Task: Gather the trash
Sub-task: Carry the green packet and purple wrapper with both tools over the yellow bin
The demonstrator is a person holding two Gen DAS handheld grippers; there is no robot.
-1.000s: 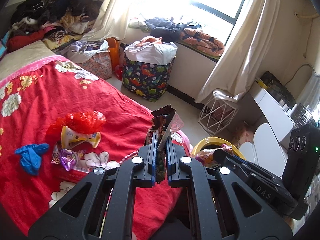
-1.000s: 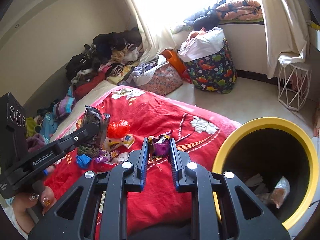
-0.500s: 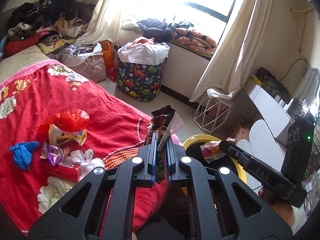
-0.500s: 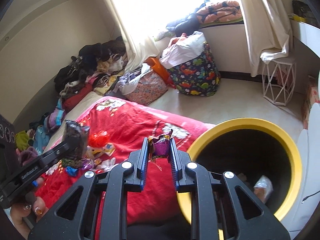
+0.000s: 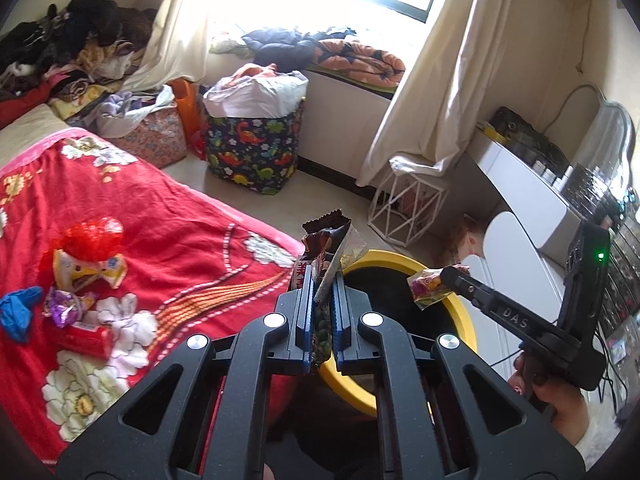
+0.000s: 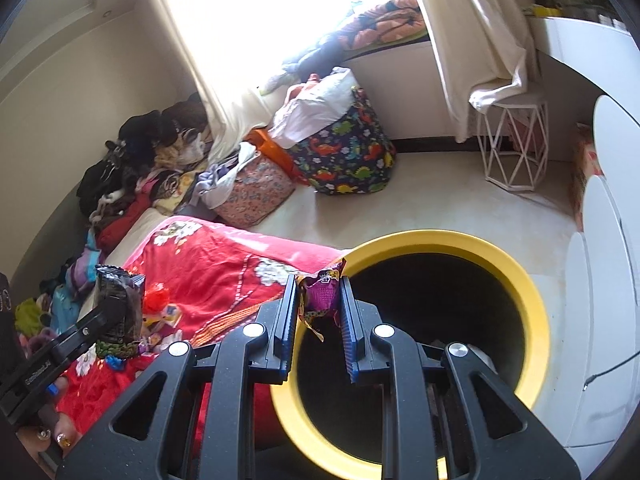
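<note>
My left gripper (image 5: pixel 323 280) is shut on a dark snack wrapper (image 5: pixel 325 240), held beside the yellow-rimmed bin (image 5: pixel 464 320). My right gripper (image 6: pixel 320 292) is shut on a purple candy wrapper (image 6: pixel 322 294), held over the bin's (image 6: pixel 532 312) near rim; it shows in the left wrist view (image 5: pixel 426 286) over the bin mouth. More trash lies on the red blanket (image 5: pixel 172 216): a red crumpled bag (image 5: pixel 94 234), a yellow-white wrapper (image 5: pixel 90 274), a purple wrapper (image 5: pixel 64 304), a red packet (image 5: pixel 82 338) and a blue glove (image 5: pixel 18 310).
A dinosaur-print basket (image 5: pixel 252 152) and a floral bag (image 5: pixel 154 136) stand on the floor by the window. A white wire stool (image 5: pixel 408 204) and a white desk (image 5: pixel 520 188) are at the right. Clothes (image 5: pixel 72 52) are piled at the bed's far end.
Both grippers have moved right, away from the bed, toward the yellow bin. The purple wrapper now hangs over the bin's rim. Both stay shut on their wrappers.
</note>
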